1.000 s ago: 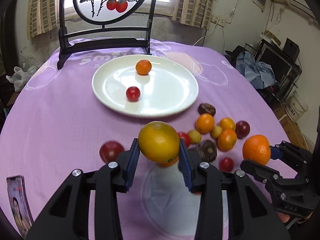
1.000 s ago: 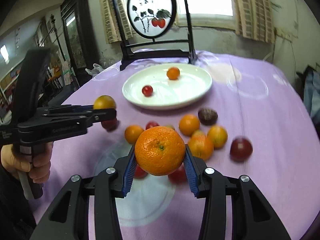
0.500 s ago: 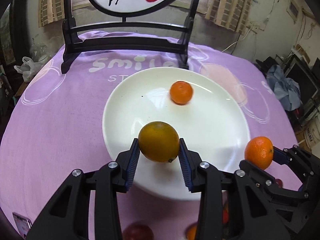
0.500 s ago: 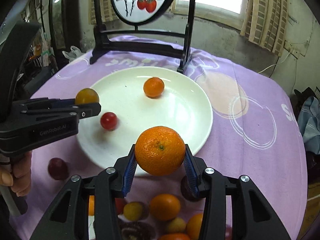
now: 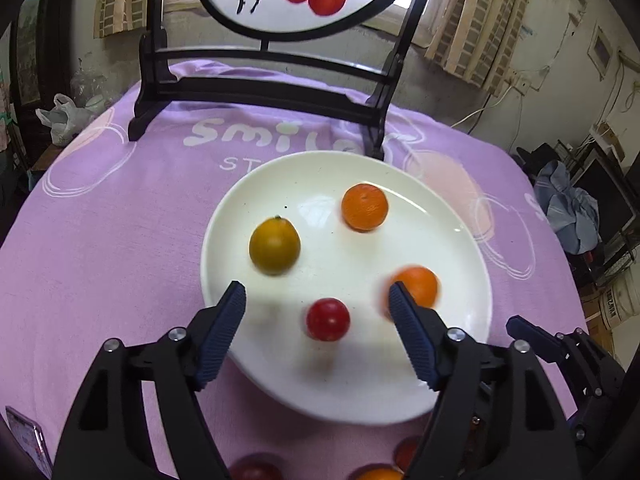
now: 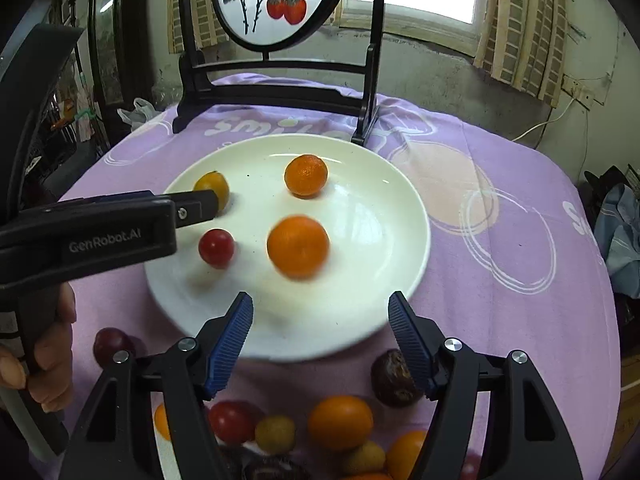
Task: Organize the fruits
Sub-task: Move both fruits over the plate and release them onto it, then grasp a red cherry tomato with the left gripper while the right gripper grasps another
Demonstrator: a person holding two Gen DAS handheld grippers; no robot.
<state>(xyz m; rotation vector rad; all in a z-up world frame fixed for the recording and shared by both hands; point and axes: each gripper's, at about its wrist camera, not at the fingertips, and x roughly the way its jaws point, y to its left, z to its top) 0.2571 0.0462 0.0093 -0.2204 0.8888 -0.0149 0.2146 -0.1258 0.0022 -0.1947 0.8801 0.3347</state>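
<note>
Both grippers' jaws have just been opening wide and empty: the left gripper is releasing its round yellow-green citrus, the right gripper its blurred round orange mandarin, onto the white plate at frame centre, making four fruits plated.

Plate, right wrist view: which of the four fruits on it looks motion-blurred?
The larger orange nearest the plate's centre; its edges are smeared, while the small orange, red fruit and yellow fruit look sharp.

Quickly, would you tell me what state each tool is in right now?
Left tool: open, holding nothing; its jaws have just been opening.
Right tool: open, holding nothing; its jaws have just been opening.
</note>
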